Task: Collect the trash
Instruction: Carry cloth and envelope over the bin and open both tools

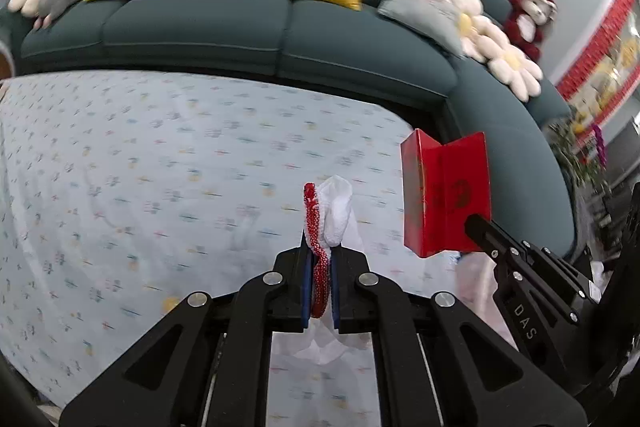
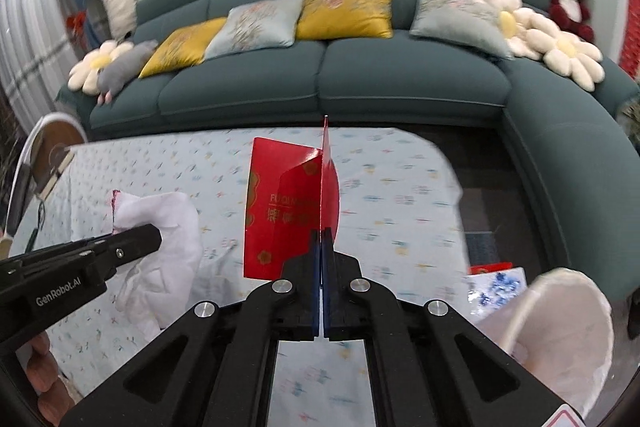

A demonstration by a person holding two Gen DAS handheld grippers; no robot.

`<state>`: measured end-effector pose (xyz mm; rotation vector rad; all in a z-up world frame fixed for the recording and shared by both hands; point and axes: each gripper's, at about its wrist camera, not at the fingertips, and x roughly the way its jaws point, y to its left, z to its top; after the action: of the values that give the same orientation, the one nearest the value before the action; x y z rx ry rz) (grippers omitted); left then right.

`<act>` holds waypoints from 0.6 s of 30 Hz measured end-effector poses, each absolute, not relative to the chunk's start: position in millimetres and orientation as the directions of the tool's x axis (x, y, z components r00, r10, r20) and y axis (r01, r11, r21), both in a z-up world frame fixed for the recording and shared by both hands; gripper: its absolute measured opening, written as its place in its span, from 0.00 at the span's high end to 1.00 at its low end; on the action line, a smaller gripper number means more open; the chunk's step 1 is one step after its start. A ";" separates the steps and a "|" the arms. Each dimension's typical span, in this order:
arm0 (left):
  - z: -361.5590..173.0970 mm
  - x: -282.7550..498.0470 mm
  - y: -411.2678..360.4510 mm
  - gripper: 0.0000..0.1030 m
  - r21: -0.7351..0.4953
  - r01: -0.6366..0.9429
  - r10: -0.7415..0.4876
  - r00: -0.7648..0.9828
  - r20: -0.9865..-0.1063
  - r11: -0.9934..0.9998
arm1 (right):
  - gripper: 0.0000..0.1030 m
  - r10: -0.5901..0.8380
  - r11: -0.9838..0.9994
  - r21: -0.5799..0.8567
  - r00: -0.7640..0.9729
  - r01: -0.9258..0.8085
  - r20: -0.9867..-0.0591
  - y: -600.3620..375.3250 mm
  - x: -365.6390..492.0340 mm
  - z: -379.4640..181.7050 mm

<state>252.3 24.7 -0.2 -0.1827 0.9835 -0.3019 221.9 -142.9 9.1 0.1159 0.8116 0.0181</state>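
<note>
My left gripper (image 1: 320, 259) is shut on a white plastic bag with a red drawstring edge (image 1: 334, 211), held above the floral tablecloth (image 1: 160, 167). The bag also shows in the right wrist view (image 2: 168, 227), hanging from the left gripper (image 2: 156, 233). My right gripper (image 2: 322, 239) is shut on the flap of a red cardboard box (image 2: 280, 211), held upright above the table. In the left wrist view the box (image 1: 444, 195) is at the right, pinched by the right gripper (image 1: 476, 227).
A dark green corner sofa (image 2: 360, 79) with yellow and grey cushions and flower pillows runs behind the table. A bin lined with a white bag (image 2: 560, 323) stands at the lower right, beside a blue-patterned box (image 2: 496, 287). A round fan (image 2: 48, 155) sits at the left.
</note>
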 end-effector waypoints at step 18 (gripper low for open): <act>24.1 169.6 -167.4 0.93 -0.264 0.474 -0.477 0.412 -0.777 0.840 | 0.99 -0.123 0.948 0.133 0.717 0.290 -0.686 -313.6 107.2 26.9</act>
<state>169.6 -167.4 24.1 -0.0029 0.9776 -0.5978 107.2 -313.6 26.9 0.2394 0.7379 -0.2310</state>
